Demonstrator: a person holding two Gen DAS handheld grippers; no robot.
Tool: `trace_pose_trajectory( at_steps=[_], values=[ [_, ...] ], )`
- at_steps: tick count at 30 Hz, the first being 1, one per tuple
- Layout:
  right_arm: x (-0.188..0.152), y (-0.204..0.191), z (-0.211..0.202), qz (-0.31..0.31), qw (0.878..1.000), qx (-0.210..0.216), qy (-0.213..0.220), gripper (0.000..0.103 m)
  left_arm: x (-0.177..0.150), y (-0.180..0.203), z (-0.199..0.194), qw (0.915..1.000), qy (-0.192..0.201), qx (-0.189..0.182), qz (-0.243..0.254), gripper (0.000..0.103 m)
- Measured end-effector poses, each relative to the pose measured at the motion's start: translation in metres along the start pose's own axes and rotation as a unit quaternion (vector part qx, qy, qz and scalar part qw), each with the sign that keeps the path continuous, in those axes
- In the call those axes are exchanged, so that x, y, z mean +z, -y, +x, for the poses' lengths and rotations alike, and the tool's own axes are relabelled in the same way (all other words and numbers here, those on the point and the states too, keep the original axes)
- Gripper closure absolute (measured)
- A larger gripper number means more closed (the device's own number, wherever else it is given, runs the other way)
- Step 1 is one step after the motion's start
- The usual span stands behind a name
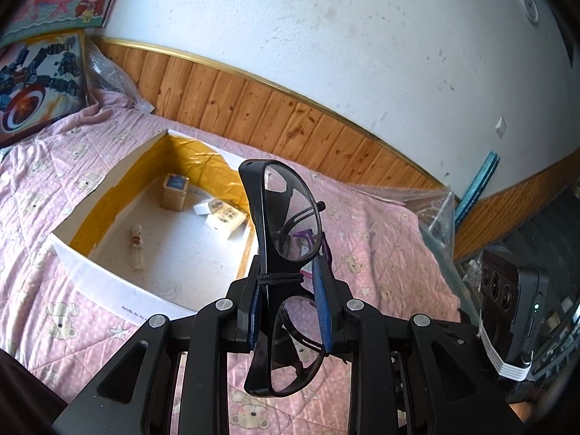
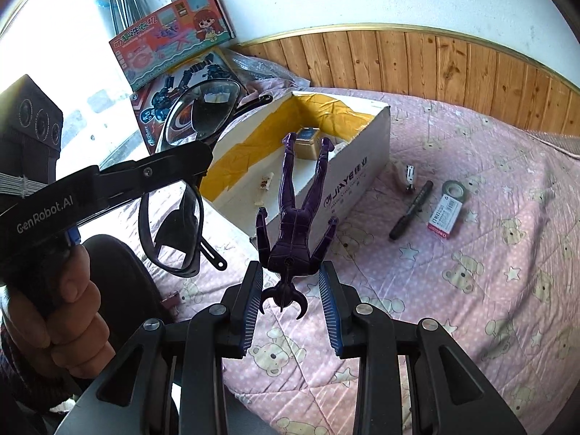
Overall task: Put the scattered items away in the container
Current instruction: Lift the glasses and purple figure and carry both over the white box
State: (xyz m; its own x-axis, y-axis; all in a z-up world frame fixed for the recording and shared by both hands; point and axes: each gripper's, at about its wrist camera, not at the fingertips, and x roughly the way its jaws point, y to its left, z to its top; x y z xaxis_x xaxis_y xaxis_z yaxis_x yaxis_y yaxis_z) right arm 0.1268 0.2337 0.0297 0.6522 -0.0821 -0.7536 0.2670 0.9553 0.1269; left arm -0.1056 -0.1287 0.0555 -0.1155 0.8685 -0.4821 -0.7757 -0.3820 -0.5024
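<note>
Gripping black glasses (image 1: 286,272) at the bridge, the left gripper (image 1: 290,282) hangs near the box (image 1: 108,275). Right gripper (image 2: 291,282) – jaws clamped on a purple figure (image 2: 297,217) – hovers over the pink quilt (image 2: 471,253).

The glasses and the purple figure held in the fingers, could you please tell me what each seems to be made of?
Glasses: probably glossy black plastic frame with clear lenses; the box shows through the lenses and the rim catches highlights.
Purple figure: likely hard moulded plastic with a shiny finish; bright reflections run along its stiff legs and torso, though painted metal cannot be ruled out.
</note>
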Motion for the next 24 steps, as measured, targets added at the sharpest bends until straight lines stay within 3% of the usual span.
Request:
trace_pose_trajectory(
  at_steps=[24],
  values=[
    [0.065, -0.036, 0.020, -0.042, 0.999, 0.000, 0.023, 0.070, 0.051, -0.043, -0.021, 0.9986, 0.041, 0.032, -0.012, 0.077]
  ],
)
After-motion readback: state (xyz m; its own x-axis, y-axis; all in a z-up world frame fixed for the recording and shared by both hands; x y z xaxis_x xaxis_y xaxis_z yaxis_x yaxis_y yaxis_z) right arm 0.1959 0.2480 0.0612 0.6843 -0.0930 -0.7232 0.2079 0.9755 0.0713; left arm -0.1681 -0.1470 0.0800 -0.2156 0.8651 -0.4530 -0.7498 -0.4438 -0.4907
